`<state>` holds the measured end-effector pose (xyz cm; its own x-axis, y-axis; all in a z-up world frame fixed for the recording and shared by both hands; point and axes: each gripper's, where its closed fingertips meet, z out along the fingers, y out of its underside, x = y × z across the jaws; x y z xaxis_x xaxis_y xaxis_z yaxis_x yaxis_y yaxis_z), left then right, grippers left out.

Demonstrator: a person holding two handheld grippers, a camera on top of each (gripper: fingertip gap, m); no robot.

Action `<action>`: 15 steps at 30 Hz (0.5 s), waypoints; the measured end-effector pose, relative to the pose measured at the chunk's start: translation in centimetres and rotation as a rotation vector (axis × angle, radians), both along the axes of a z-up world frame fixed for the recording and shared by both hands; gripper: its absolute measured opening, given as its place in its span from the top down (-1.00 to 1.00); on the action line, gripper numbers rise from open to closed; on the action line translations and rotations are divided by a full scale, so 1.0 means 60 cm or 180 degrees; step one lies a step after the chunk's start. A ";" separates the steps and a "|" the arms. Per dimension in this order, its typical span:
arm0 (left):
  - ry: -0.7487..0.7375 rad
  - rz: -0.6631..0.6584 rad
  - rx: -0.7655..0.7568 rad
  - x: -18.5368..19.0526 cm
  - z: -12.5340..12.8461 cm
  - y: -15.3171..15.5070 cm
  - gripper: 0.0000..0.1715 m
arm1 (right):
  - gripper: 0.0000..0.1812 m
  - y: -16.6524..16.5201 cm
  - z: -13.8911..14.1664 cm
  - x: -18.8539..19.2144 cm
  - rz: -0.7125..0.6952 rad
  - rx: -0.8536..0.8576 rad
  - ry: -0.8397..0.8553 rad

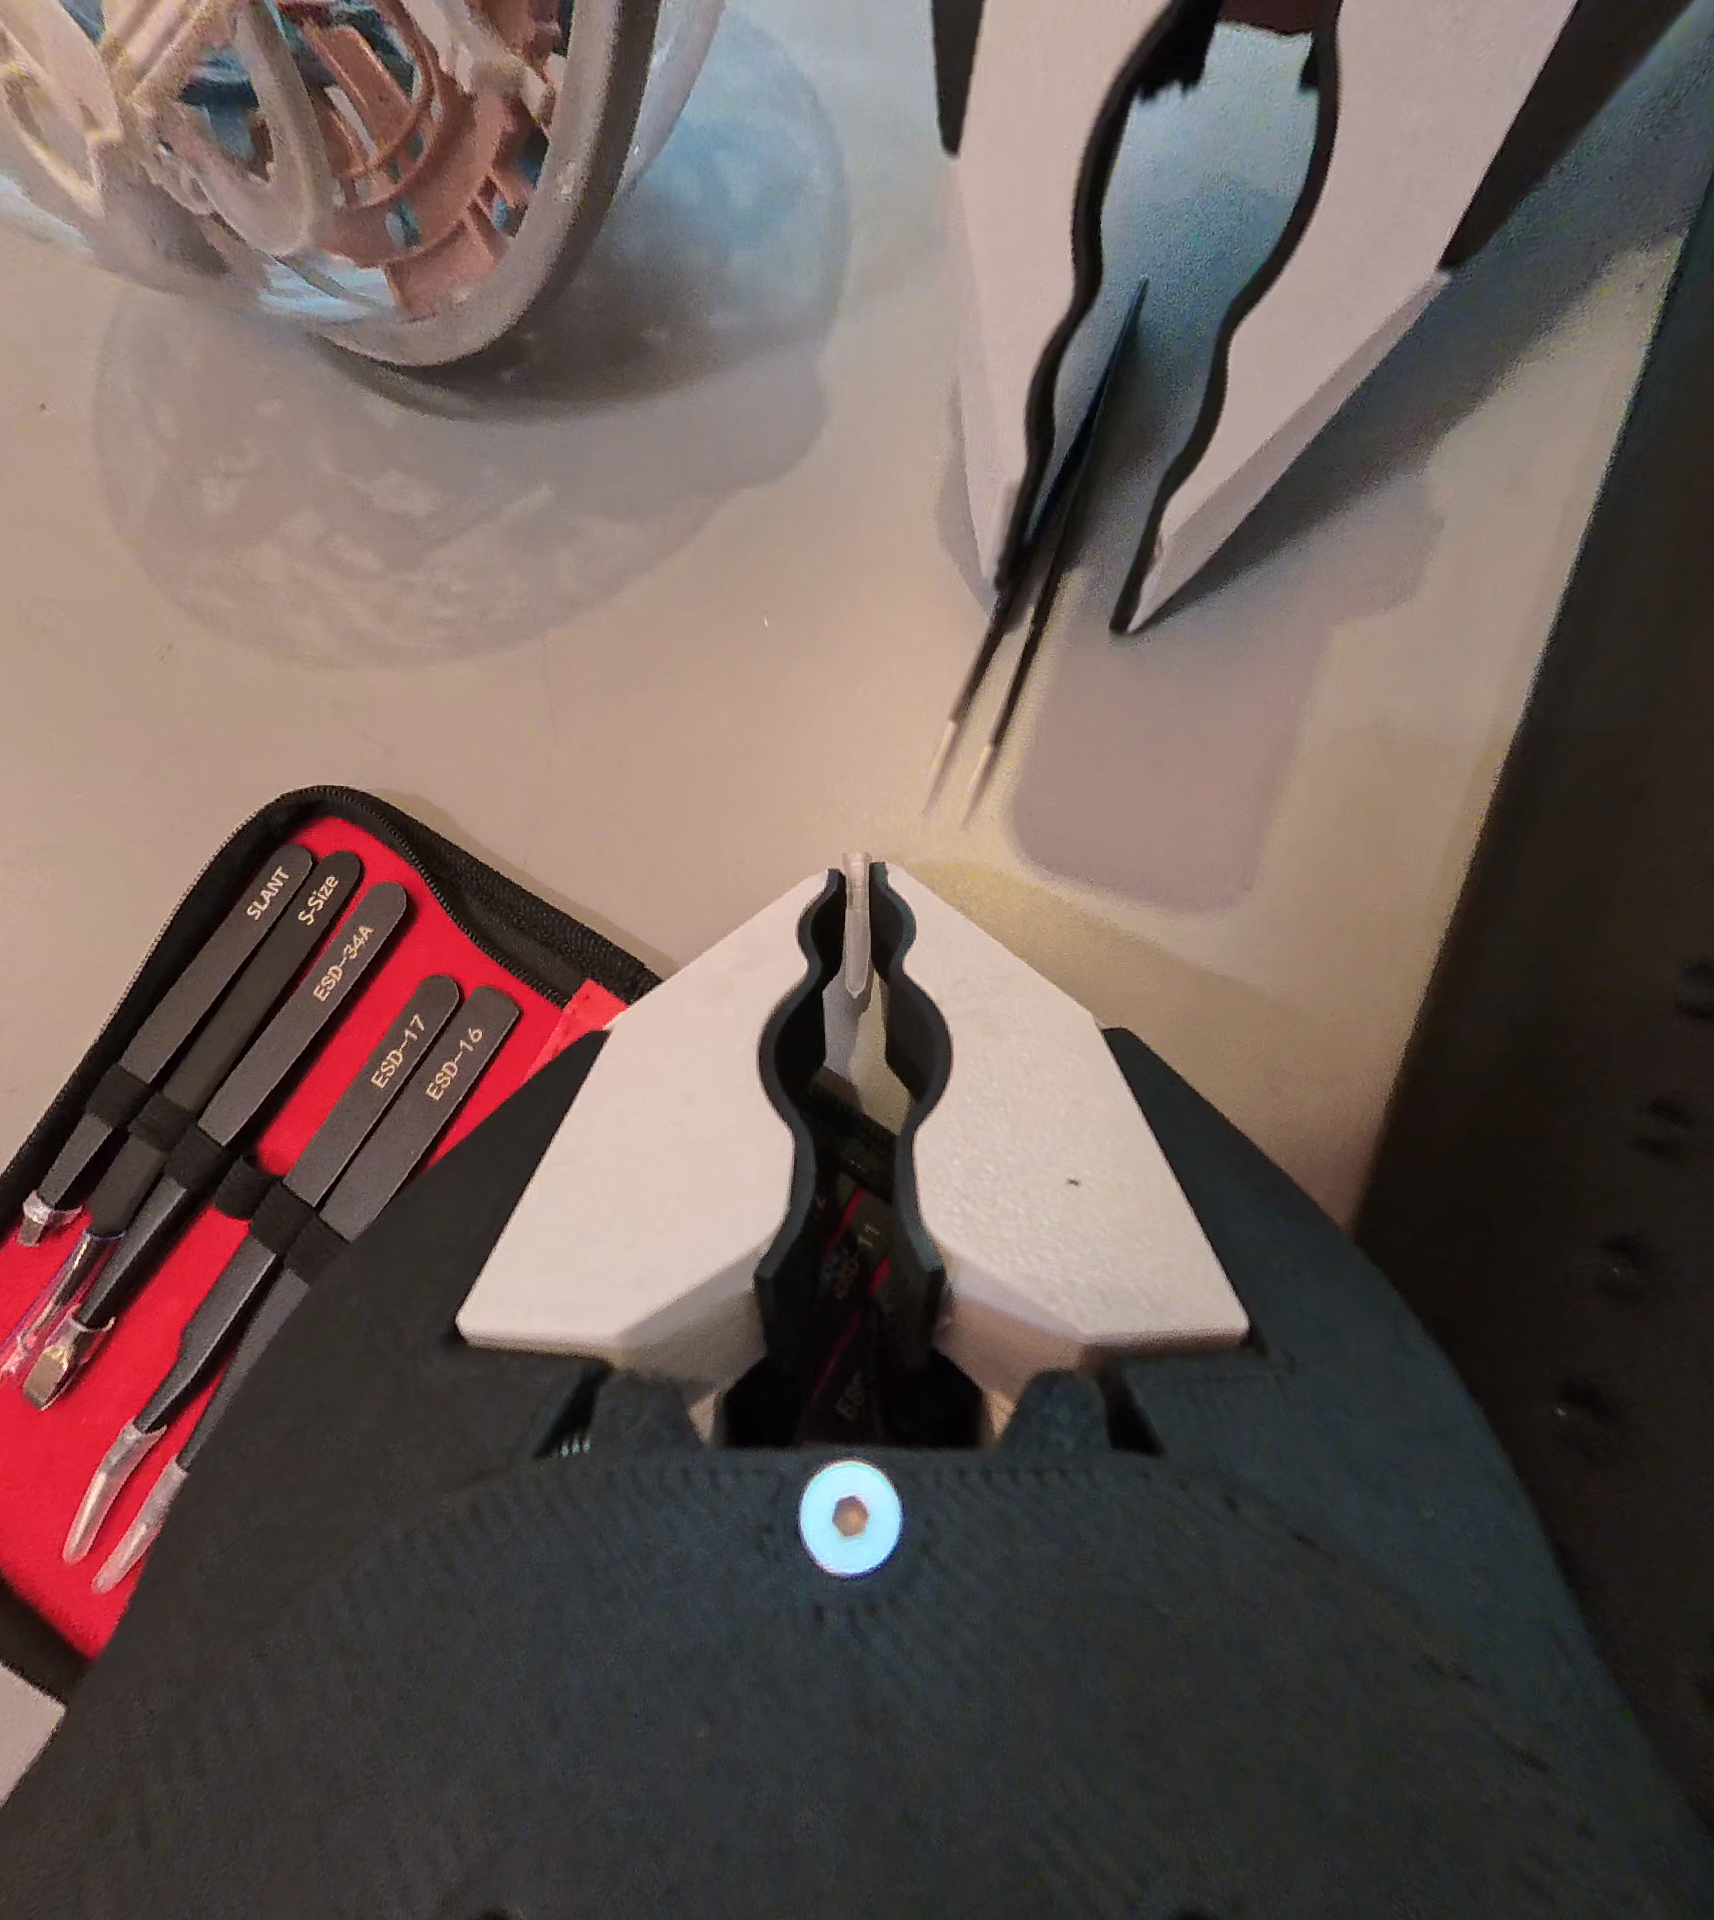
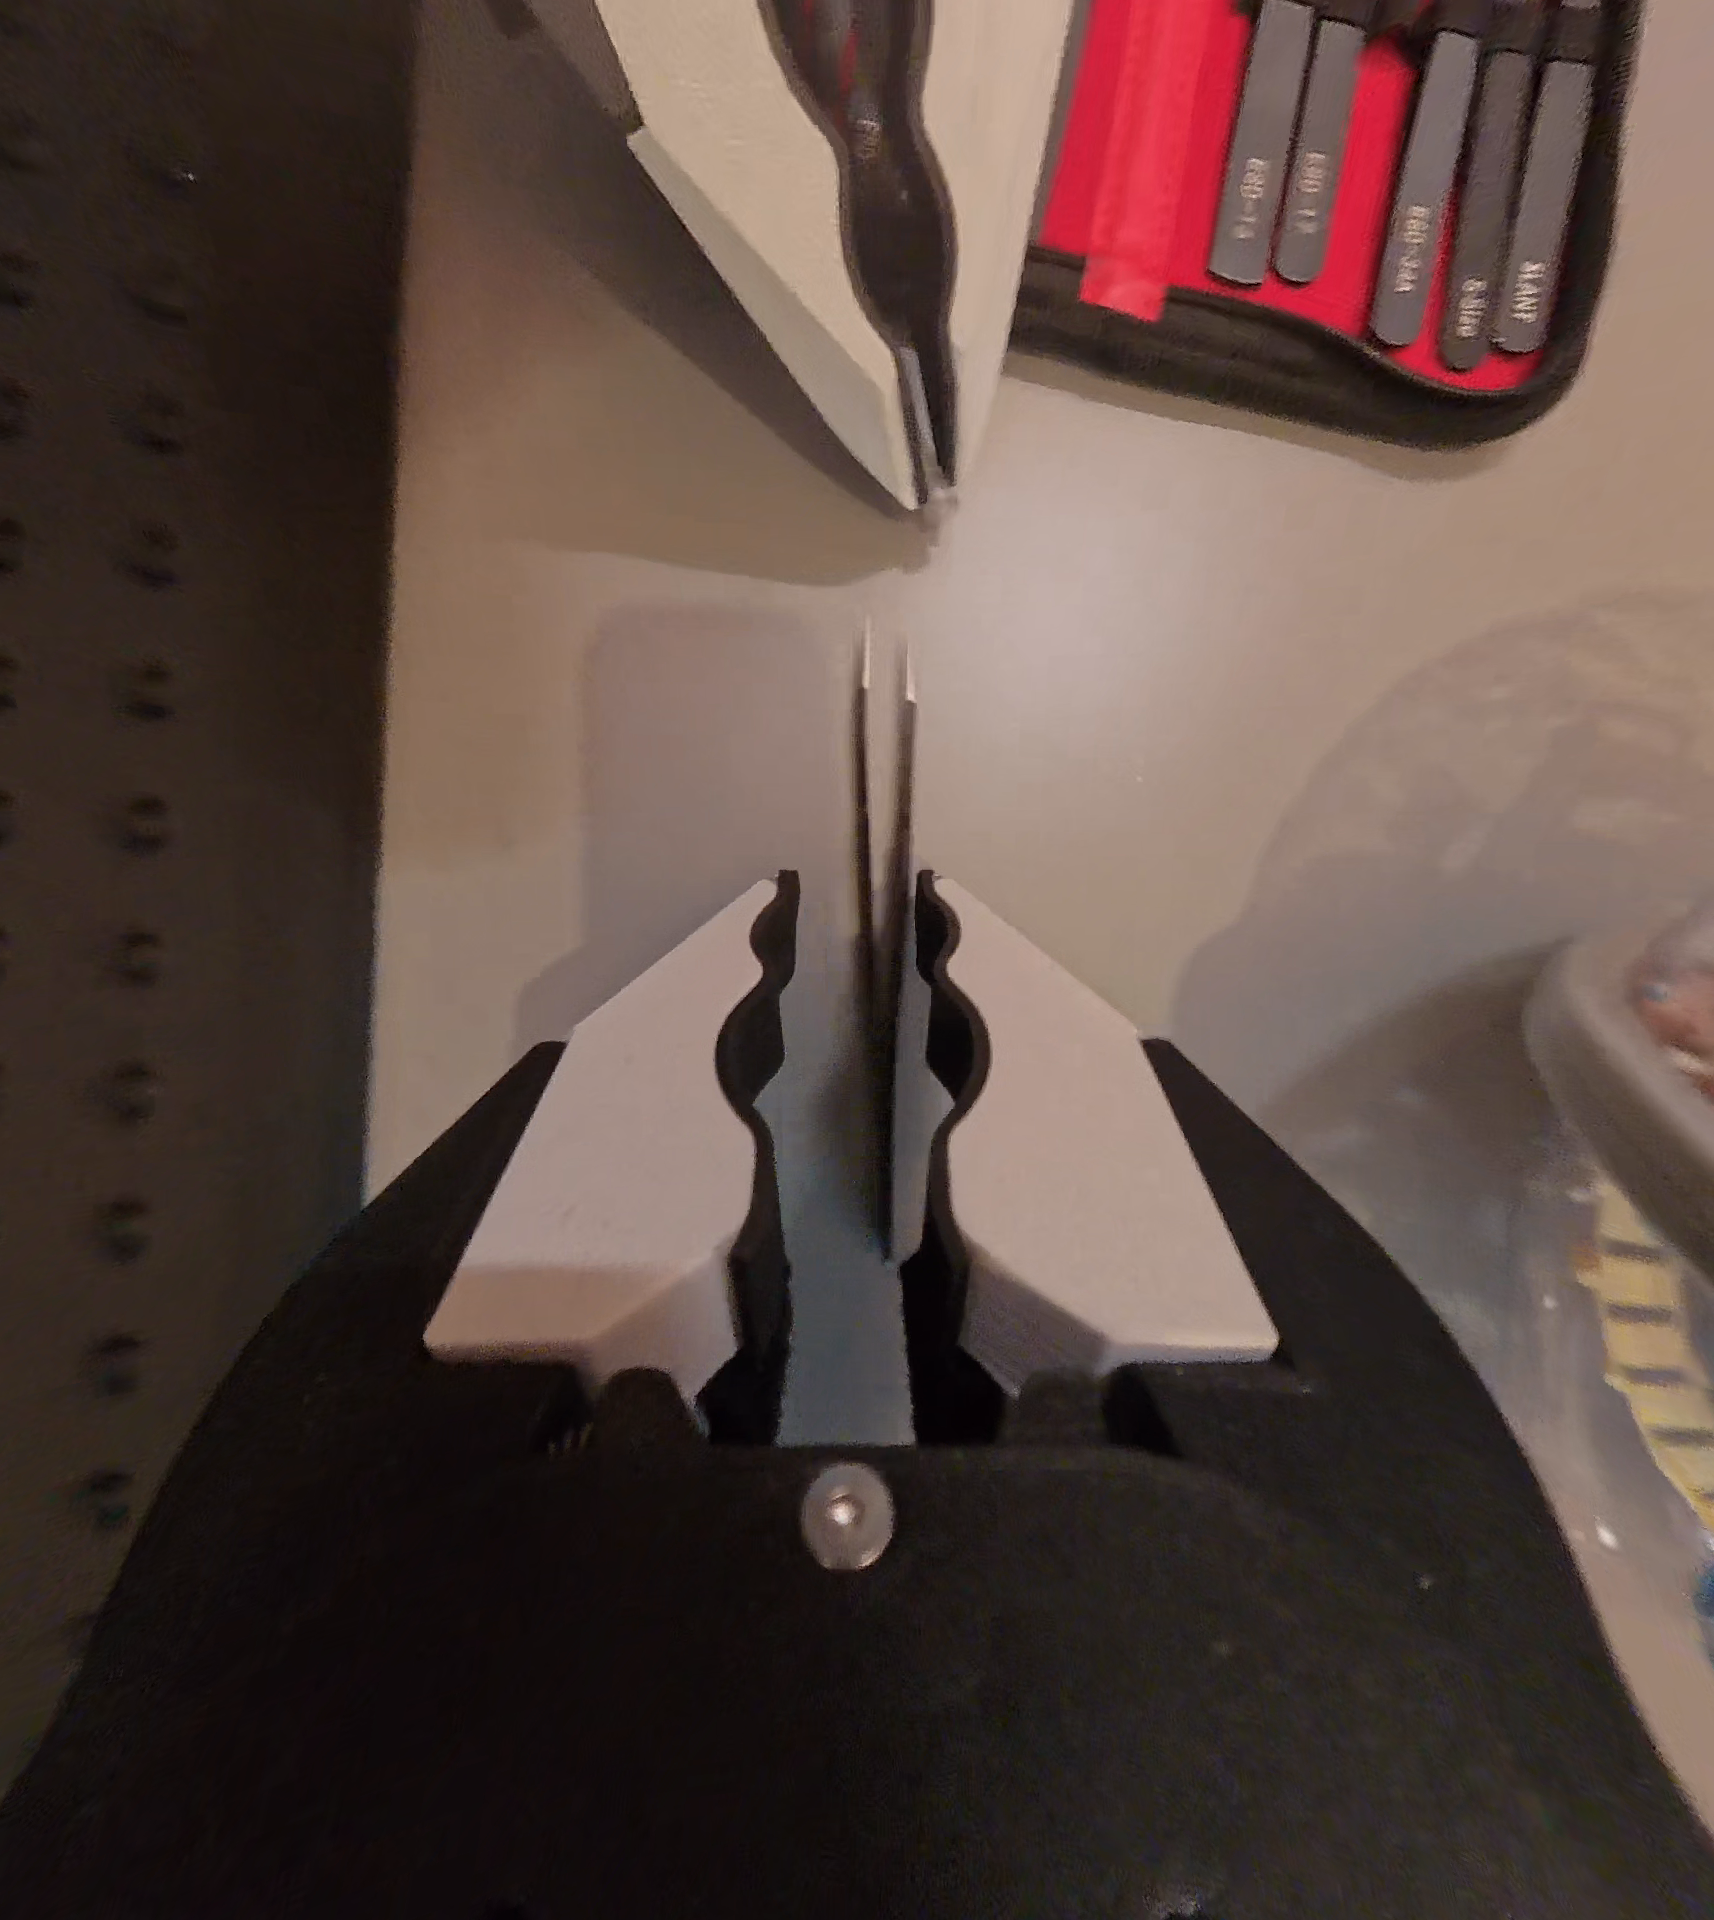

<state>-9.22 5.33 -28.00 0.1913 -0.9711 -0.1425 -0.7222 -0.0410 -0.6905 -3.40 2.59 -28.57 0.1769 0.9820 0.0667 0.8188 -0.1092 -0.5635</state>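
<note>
Clamping a pair of black tweezers [image 1: 858, 951] between its pads, my left gripper [image 1: 858, 883] sits at lower centre of the left wrist view, with only the clear-capped tip poking out past the fingertips. Beside it at lower left lies the open zip case [image 1: 396, 935] with its red lining, touching the beige table [image 1: 520, 675]; five more black tweezers are strapped inside under elastic bands. My right gripper [image 2: 858, 883] shows at lower centre of its own view, fingers a little apart, with fine-pointed tweezers [image 2: 879, 831] resting against the right-hand pad and pointing forward, bare steel tips near the other gripper's nose. I cannot tell whether that grip is firm. A clear plastic tub [image 1: 365, 177] of mixed parts fills the upper left of the left view, and a dark perforated board [image 2: 53, 831] runs along the table edge.
</note>
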 end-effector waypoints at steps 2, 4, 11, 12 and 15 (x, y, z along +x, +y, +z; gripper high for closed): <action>-0.0013 0.0001 0.0002 -0.001 0.000 -0.001 0.98 | 0.81 0.002 -0.001 -0.010 -0.0043 0.0079 0.0055; -0.0033 0.0005 -0.0013 -0.002 0.000 -0.003 0.98 | 0.91 0.012 0.000 -0.012 -0.0121 0.0165 0.0084; -0.0060 -0.0057 -0.0007 -0.003 0.002 -0.009 0.98 | 0.92 0.016 -0.002 -0.017 -0.0146 -0.0105 0.0270; -0.0059 -0.0074 0.0005 -0.002 0.002 -0.009 0.98 | 0.93 0.017 -0.003 -0.018 -0.0144 -0.0138 0.0275; -0.0096 -0.0112 0.0053 -0.002 0.006 -0.009 0.98 | 0.99 0.013 -0.002 -0.023 -0.0131 -0.0257 0.0358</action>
<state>-9.37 4.79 -27.65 0.1617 -0.9749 -0.1533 -0.7018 -0.0043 -0.7124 -4.79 3.39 -28.71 0.2191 0.9751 -0.0347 0.7448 -0.1901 -0.6396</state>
